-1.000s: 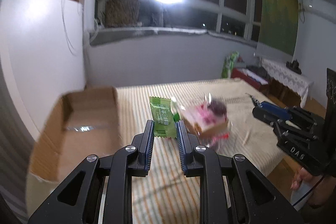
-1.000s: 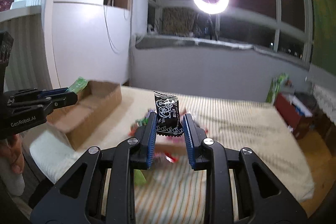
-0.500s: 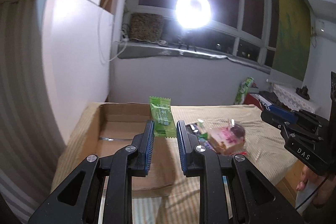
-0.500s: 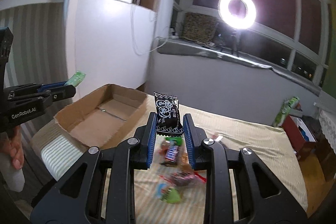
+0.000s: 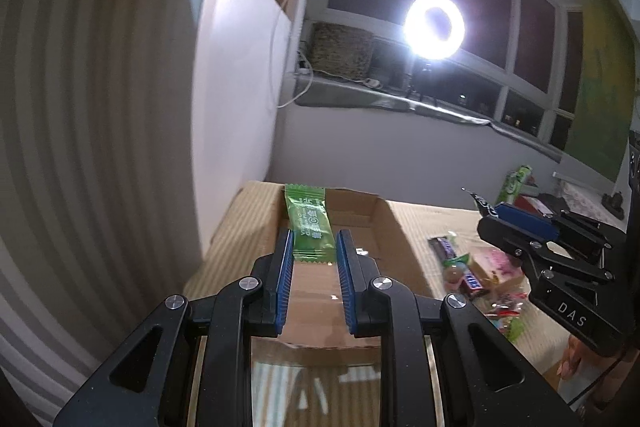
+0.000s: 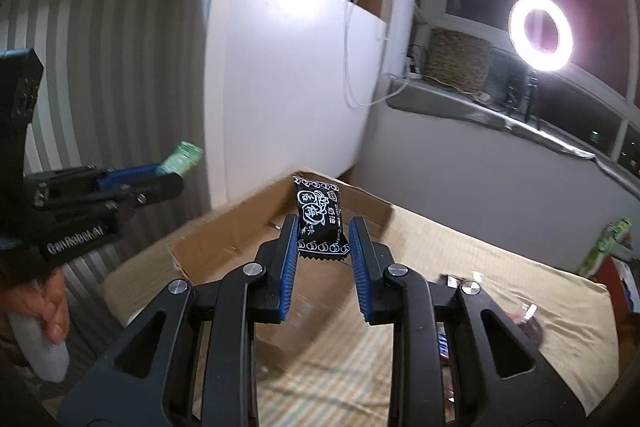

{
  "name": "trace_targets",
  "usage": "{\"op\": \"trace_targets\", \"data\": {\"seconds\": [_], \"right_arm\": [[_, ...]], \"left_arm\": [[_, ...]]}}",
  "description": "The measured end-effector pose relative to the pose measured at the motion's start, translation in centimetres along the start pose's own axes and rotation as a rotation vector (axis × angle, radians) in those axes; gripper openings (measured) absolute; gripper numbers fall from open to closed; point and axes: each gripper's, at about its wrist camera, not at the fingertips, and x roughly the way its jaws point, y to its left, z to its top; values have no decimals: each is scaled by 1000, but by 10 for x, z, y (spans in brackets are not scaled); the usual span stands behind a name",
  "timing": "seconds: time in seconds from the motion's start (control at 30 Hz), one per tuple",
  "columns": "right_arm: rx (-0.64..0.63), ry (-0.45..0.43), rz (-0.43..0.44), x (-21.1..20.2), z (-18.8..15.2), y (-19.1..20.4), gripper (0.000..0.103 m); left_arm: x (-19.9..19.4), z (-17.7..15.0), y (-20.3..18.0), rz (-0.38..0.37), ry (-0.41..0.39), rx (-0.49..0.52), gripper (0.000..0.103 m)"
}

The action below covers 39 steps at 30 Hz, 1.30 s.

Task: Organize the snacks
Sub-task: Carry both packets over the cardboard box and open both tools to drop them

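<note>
My left gripper is shut on a green candy packet and holds it above the open cardboard box. My right gripper is shut on a black candy packet and holds it above the near end of the same box. The left gripper also shows in the right wrist view, with the green packet sticking out. The right gripper shows in the left wrist view. Several loose snacks lie in a pile on the striped cloth right of the box.
The box stands at the left end of a table covered with beige striped cloth. A white cabinet and a striped wall stand close on the left. A ring light shines on the window sill. A green bag stands far right.
Both grippers have swung left with their packets, from over the snack pile to over the cardboard box. Both have kept their grip.
</note>
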Motion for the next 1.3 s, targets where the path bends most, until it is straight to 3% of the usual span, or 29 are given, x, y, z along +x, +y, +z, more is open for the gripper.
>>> {"op": "trace_targets", "data": {"seconds": [0.4,0.47,0.5,0.53,0.6,0.63,0.87,0.93,1.1,1.3], "right_arm": [[55,96,64,56,-23,-6,27],[58,145,81,73,-30,-5,37],[59,150,73,76,-34,-5,49],[65,150,71,78,-37,-7,56],[76,145,77,78,-40,-10,57],[79,143,71,78,-42,-11,57],[63,99,73,60,-45,2,58],[51,76,106,53,-44,13,64],[34,40,146,39,-43,31,65],[72,22,127,15,-58,17,68]], "left_arm": [[42,-8,-4,7,78,9,20],[53,-8,-2,13,96,5,20],[59,-10,-1,20,107,1,24],[64,-11,1,28,117,-3,41],[71,-15,7,52,134,-22,68],[72,-17,11,63,132,-33,70],[60,-11,34,96,117,-100,70],[49,-8,40,111,97,-111,71],[33,-3,51,144,74,-142,73],[24,3,24,123,66,-81,77]]}}
